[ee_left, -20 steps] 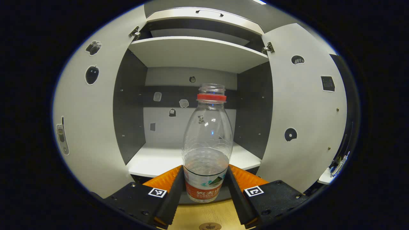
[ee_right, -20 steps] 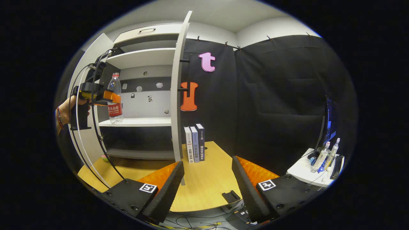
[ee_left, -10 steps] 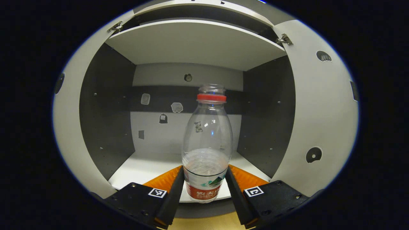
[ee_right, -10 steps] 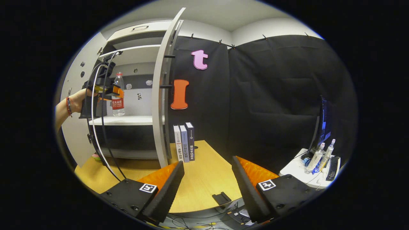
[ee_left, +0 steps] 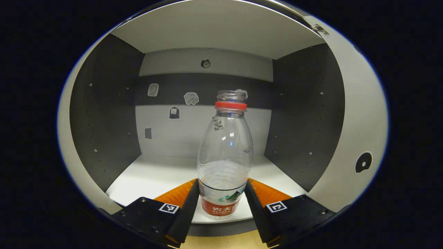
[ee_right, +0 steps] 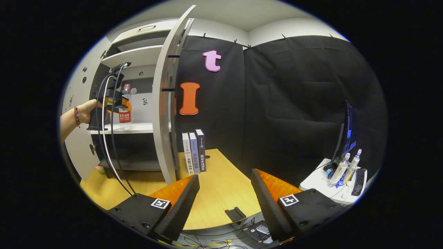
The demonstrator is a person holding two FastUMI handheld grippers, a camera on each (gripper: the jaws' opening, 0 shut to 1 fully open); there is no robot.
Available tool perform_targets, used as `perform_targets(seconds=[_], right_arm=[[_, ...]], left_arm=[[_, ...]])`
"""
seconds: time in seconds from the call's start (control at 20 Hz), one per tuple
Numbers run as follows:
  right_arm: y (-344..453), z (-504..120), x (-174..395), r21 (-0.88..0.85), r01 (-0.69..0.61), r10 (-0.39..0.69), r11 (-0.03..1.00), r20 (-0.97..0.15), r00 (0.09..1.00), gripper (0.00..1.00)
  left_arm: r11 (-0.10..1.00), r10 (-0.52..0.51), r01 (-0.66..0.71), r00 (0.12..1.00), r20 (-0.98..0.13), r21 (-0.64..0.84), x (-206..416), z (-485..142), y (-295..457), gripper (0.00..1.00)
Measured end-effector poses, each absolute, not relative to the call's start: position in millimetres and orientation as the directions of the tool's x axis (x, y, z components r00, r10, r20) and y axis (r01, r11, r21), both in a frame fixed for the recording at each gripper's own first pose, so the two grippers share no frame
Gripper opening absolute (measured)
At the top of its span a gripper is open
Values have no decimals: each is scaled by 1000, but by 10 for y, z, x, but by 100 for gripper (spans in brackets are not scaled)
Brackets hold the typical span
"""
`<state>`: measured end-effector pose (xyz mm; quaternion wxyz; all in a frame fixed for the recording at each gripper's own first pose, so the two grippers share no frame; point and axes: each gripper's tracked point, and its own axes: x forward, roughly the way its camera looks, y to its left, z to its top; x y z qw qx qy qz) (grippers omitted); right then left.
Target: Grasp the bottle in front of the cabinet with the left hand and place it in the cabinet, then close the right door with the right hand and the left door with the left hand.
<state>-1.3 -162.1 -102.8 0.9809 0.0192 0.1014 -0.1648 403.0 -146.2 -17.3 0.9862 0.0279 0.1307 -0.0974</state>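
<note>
A clear plastic bottle (ee_left: pixel 224 159) with a red neck ring and a red label stands upright between the fingers of my left gripper (ee_left: pixel 221 204), which is shut on its lower part. Its base hangs just over the front of the white cabinet shelf (ee_left: pixel 152 176). In the right gripper view the same bottle (ee_right: pixel 125 107) and the left gripper (ee_right: pixel 116 102), held by a hand, sit inside the cabinet opening. The right door (ee_right: pixel 166 103) stands open, edge-on. My right gripper (ee_right: pixel 225 204) is open above the wooden table, with nothing between its fingers.
The cabinet's dark side walls (ee_left: pixel 110 114) and upper shelf (ee_left: pixel 214 31) frame the bottle closely. Three books (ee_right: pixel 194 150) stand on the wooden table (ee_right: pixel 214 186) beside the open door. A small white stand (ee_right: pixel 332 186) with bottles is at the far right.
My left gripper has carried the bottle forward into the cabinet, so the shelf and walls loom larger. The right gripper has shifted, and the open door sits further left in its view.
</note>
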Motion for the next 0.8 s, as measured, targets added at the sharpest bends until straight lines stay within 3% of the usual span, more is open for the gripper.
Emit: perform_targets(seconds=[0.1,0.25,0.8], right_arm=[[-1618,-1028,-19,7,329,-321,944,-204,925,99],[-1589,-1050,-26,22,328,-316,945,-209,925,99],[-1466,-838,51,0,273,-269,962,-159,950,99]], left_arm=[[982,-168,184,952,-254,42,4018,-147,-1429,80],[981,-166,184,957,-239,55,3960,-77,-1440,96],[977,-205,211,968,-146,24,2916,423,-1105,95]])
